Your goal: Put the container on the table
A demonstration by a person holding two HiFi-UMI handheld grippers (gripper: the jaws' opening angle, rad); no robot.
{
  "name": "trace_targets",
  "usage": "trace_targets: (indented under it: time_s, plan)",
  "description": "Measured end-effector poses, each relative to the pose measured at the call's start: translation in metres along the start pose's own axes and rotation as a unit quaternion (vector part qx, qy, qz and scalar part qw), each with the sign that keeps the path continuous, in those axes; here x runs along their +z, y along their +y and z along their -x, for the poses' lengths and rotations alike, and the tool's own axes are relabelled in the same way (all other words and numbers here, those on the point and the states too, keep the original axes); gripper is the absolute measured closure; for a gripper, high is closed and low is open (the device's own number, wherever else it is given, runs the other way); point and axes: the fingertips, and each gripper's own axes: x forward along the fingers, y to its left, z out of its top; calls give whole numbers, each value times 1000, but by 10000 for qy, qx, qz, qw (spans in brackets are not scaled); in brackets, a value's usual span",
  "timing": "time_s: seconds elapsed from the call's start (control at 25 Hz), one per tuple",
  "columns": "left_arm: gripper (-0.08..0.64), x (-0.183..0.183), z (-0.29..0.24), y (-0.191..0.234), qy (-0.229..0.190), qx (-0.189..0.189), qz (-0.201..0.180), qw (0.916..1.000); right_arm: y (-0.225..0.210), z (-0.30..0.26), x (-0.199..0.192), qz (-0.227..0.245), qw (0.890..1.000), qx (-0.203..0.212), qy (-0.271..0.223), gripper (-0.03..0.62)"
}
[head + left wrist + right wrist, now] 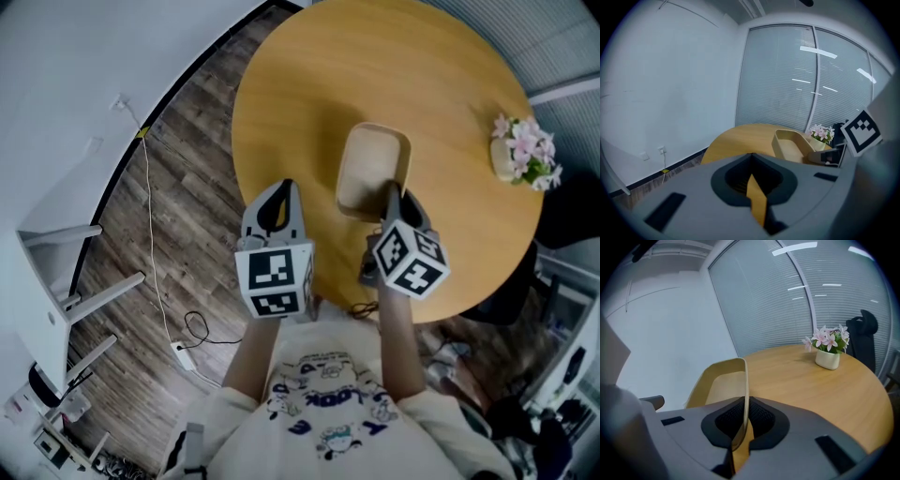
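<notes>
A shallow beige container (370, 173) (792, 145) (719, 385) is over the near part of the round wooden table (309, 94). My right gripper (392, 202) (739, 427) is shut on the container's near right wall, which runs up between the jaws. Whether the container's base touches the tabletop I cannot tell. My left gripper (281, 202) (752, 180) hovers at the table's near left edge, left of the container, shut with nothing in it.
A small white pot of pink flowers (523, 155) (828, 350) stands at the table's right side. A dark chair (860, 333) is behind it. On the wood floor at the left lie a white cable (155, 253) and a power strip (183, 354).
</notes>
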Motion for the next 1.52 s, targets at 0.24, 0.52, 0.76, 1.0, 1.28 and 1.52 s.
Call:
trace_targets:
  time_s: [0.24, 0.52, 0.76, 1.0, 1.28, 1.52]
  plan:
    - [557, -17, -14, 2, 254, -119, 0, 9996, -2, -11, -14, -13, 9998, -86, 172, 577]
    - [557, -37, -28, 6, 516, -249, 1, 9984, -4, -21, -37, -12, 9988, -225, 440, 577]
    - [557, -57, -36, 9, 731, -319, 14, 9968, -12, -30, -58, -47, 9973, -358, 645, 577]
    - [557, -74, -40, 17, 915, -338, 44, 9952, -13, -37, -74, -85, 9957, -458, 798, 577]
    - [557, -87, -44, 18, 1053, -374, 62, 9937, -13, -46, -84, -85, 9947, -486, 903, 577]
    - [557, -93, -44, 17, 1101, -376, 59, 9932, -18, -49, -89, -104, 9937, -554, 973, 577]
